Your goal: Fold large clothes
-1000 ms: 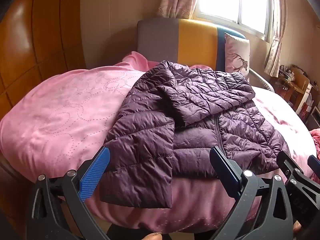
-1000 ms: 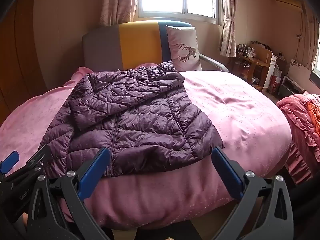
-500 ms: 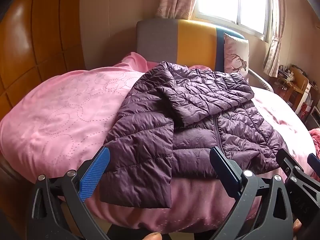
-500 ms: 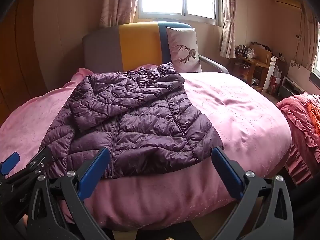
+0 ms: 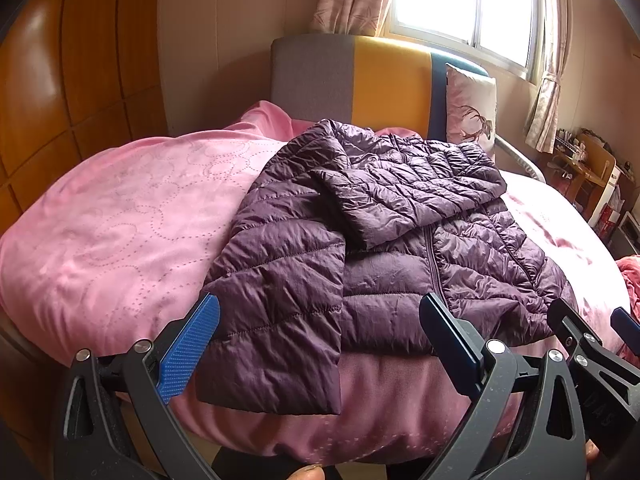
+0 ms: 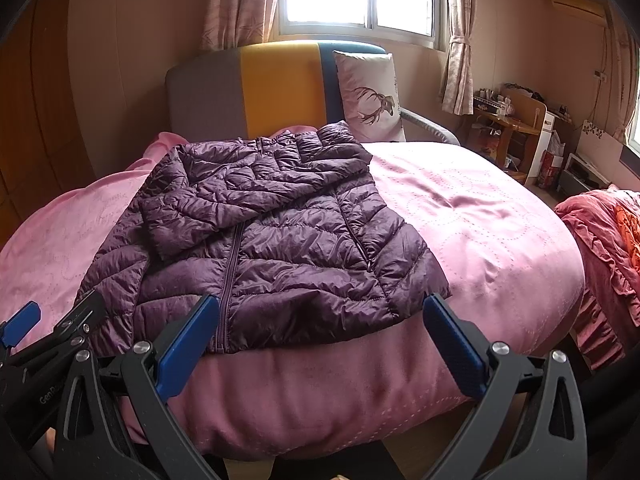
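Note:
A purple quilted puffer jacket (image 5: 384,248) lies front-up on the pink bed cover (image 5: 120,232), zipper closed. One sleeve is folded across its chest; the other sleeve hangs down over the bed's near edge. It also shows in the right wrist view (image 6: 272,240). My left gripper (image 5: 320,344) is open and empty, held just short of the jacket's hanging sleeve and hem. My right gripper (image 6: 320,340) is open and empty, in front of the jacket's hem at the bed's near edge. Each gripper shows at the edge of the other's view.
A grey, yellow and blue headboard (image 6: 280,84) and a deer-print pillow (image 6: 370,96) stand at the far end. A wooden wardrobe (image 5: 60,80) is on the left. A cluttered desk (image 6: 508,120) and a red ruffled blanket (image 6: 608,248) are on the right.
Both grippers have stayed almost still and open. The views have drifted only very slightly; the jacket has not moved.

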{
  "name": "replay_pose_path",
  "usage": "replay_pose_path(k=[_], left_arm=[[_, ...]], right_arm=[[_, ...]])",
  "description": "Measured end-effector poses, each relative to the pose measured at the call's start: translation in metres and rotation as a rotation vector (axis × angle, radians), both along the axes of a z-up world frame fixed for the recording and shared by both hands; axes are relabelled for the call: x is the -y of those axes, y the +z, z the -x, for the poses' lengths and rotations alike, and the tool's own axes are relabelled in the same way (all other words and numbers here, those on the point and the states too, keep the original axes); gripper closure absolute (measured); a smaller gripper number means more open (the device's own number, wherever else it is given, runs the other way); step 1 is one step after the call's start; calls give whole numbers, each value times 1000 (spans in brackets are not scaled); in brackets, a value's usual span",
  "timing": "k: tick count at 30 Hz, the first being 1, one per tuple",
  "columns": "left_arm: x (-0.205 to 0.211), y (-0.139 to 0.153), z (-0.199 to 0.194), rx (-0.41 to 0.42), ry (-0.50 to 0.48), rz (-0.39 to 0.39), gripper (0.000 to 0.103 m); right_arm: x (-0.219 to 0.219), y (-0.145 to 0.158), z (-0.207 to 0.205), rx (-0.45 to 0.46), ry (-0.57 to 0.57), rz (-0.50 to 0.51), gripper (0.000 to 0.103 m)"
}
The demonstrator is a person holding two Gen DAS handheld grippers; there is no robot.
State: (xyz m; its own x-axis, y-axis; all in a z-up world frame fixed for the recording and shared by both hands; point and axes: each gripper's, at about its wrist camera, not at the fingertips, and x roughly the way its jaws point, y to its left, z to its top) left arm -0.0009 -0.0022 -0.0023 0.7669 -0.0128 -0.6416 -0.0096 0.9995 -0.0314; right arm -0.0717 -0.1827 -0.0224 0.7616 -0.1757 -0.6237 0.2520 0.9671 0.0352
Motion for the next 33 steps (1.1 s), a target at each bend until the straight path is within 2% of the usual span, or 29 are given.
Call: replay_pose_path(k=[33], left_arm=[[0,-10,-6,-32,-1,-11,4]], right_arm=[[-2,-12,-7,-28,7,17,2]])
